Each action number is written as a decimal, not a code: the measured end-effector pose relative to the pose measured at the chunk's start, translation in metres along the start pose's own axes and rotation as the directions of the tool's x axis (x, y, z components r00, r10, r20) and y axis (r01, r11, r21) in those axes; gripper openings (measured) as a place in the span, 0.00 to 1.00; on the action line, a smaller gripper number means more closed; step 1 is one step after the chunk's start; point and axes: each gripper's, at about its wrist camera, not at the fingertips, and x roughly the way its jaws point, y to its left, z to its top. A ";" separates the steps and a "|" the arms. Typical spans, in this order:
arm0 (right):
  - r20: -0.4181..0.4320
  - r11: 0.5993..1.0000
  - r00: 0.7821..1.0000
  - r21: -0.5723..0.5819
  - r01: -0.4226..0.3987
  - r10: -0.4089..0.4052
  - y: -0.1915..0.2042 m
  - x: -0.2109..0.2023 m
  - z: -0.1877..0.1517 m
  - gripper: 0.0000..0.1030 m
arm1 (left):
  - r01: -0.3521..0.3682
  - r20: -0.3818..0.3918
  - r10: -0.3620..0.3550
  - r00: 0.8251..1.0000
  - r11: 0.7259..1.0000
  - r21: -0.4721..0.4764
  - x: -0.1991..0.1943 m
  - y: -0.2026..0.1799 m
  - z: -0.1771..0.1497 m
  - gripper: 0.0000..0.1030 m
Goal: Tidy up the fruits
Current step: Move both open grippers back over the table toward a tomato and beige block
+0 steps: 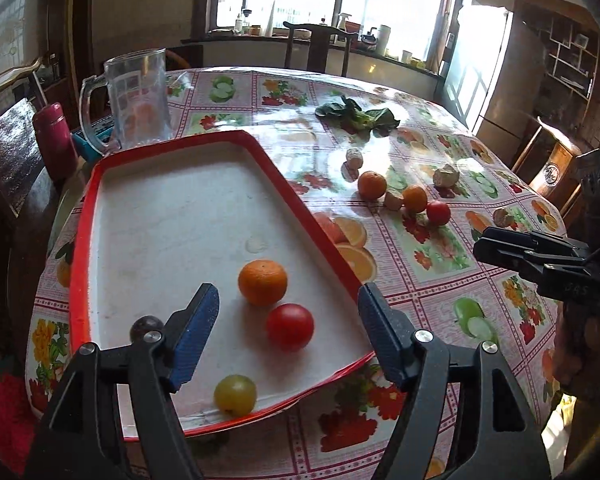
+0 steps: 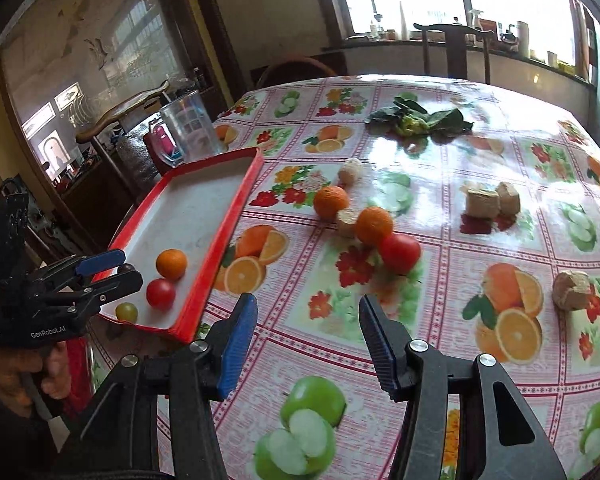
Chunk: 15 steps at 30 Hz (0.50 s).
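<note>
The left tool [image 1: 288,316] hangs over the near end of the red-rimmed white rectangular tray [image 1: 172,208], its blue-padded fingers spread wide with nothing between them. Inside the tray lie a round orange citrus fruit [image 1: 263,282], a red tomato [image 1: 290,327] just beside it, a pale green grape-like fruit [image 1: 235,395] nearer the tray's front rim, and a small dark round fruit [image 1: 146,326] partly hidden behind the left finger.

The right tool [image 2: 308,328] hovers above the fruit-patterned plastic-covered tabletop [image 2: 420,360], to the right of the tray [image 2: 220,216], and it too is spread apart and holds nothing. Ahead of it on the tabletop sit two more oranges [image 2: 331,202] [image 2: 373,225] with a beige cork-like chunk [image 2: 347,222] between them, and a second red tomato [image 2: 400,253] touching the nearer orange. More beige chunks [image 2: 492,199] lie farther right, well apart from the fruit. A bunch of dark green leaves [image 2: 420,120] rests toward the far side, and a clear plastic jug [image 1: 134,100] stands just behind the tray.
</note>
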 end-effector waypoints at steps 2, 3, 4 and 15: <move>0.002 0.999 1.000 0.025 0.021 -0.021 -0.014 -0.005 -0.005 0.53 | 0.029 -0.004 -0.029 1.000 0.999 0.019 0.004 -0.014 0.005 0.70; 0.003 0.999 1.000 0.037 0.029 -0.029 -0.021 -0.008 -0.007 0.53 | 0.041 -0.007 -0.041 0.999 0.999 0.031 0.007 -0.021 0.007 0.70; 0.004 0.998 0.999 0.048 0.035 -0.035 -0.026 -0.010 -0.009 0.53 | 0.051 -0.010 -0.050 0.999 0.998 0.042 0.010 -0.028 0.008 0.70; 0.007 0.985 0.994 0.136 0.107 -0.108 -0.077 -0.026 -0.030 0.53 | 0.171 -0.070 -0.165 0.984 0.981 0.089 0.042 -0.093 0.014 0.70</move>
